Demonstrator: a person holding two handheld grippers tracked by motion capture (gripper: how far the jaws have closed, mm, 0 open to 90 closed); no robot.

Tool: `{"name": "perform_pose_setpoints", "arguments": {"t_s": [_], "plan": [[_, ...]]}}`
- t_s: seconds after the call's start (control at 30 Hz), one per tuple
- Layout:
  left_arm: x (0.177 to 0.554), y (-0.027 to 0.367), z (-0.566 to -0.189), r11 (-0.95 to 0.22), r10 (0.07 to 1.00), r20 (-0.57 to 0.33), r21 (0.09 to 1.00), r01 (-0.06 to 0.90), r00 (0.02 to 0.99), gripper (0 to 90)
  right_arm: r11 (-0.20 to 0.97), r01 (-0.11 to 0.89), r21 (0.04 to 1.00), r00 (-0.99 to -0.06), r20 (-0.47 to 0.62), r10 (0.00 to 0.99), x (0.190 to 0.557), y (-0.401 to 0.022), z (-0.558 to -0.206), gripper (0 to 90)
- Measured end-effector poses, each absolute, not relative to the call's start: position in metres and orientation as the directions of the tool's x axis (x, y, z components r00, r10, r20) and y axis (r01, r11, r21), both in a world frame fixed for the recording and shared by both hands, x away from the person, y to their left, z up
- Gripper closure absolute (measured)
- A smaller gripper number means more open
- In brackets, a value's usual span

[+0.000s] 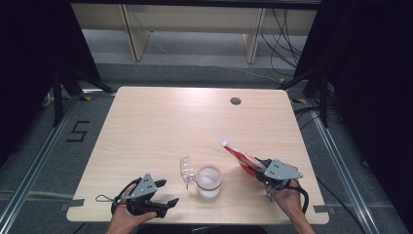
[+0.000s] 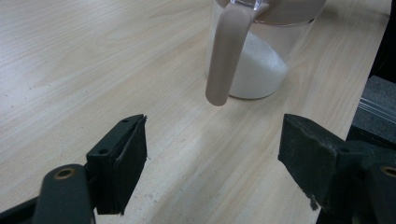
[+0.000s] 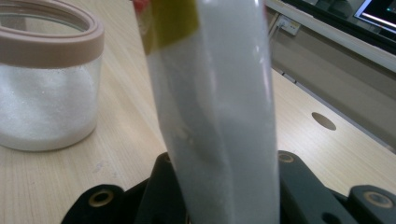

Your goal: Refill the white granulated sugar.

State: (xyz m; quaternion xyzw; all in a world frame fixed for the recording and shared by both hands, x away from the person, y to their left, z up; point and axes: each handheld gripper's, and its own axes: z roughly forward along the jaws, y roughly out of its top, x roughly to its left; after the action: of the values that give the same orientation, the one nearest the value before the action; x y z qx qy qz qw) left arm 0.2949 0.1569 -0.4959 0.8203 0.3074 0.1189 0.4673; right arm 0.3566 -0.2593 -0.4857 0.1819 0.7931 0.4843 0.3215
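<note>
A clear glass jar (image 1: 209, 181) with a pinkish rim stands near the table's front edge, part full of white granules. Its clear lid (image 1: 186, 169) is swung open to the left. My left gripper (image 1: 165, 193) rests open at the front left, nothing between its pads. In the left gripper view the jar (image 2: 254, 56) and its pinkish latch arm (image 2: 226, 56) lie just ahead of my left gripper (image 2: 212, 158). My right gripper (image 1: 256, 168) is shut on a red and white bag (image 1: 239, 156) that points up-left, right of the jar. In the right gripper view the bag (image 3: 219, 116) rises from my right gripper (image 3: 224, 186), with the jar (image 3: 46, 79) to the left.
A dark round hole (image 1: 235, 101) sits in the wooden table (image 1: 160, 122) near its far edge. Beyond the table stand pale wooden furniture legs (image 1: 139, 36), and cables (image 1: 285, 29) trail on the floor. Metal floor rails (image 1: 36, 161) run along both sides.
</note>
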Motion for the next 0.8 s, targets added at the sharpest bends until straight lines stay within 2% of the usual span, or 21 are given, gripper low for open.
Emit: {"name": "perform_pose_setpoints", "arguments": {"t_s": [0.2,0.43,0.5,0.63,0.8], "plan": [[0.295,0.157,-0.496,-0.379,0.612,-0.088,0.839,0.389,0.786,23.1,0.417,0.035,0.908,-0.724,-0.265,0.637,0.357,-0.265,-0.486,76.7],[0.295,0.157,-0.496,-0.376,0.615,-0.091,0.839,0.393,0.783,23.1,0.411,0.053,0.91,-0.709,-0.256,0.657,0.353,-0.268,-0.486,76.2],[0.295,0.157,-0.496,-0.378,0.614,-0.089,0.839,0.391,0.784,23.1,0.382,0.081,0.921,-0.706,-0.217,0.674,0.353,-0.27,-0.487,76.1],[0.295,0.157,-0.496,-0.372,0.62,-0.094,0.839,0.398,0.779,23.1,0.382,0.056,0.922,-0.674,-0.248,0.696,0.353,-0.276,-0.487,75.2],[0.296,0.158,-0.495,-0.391,0.604,-0.071,0.842,0.372,0.794,23.1,0.366,0.065,0.928,-0.668,-0.232,0.707,0.353,-0.279,-0.486,73.8]]}}
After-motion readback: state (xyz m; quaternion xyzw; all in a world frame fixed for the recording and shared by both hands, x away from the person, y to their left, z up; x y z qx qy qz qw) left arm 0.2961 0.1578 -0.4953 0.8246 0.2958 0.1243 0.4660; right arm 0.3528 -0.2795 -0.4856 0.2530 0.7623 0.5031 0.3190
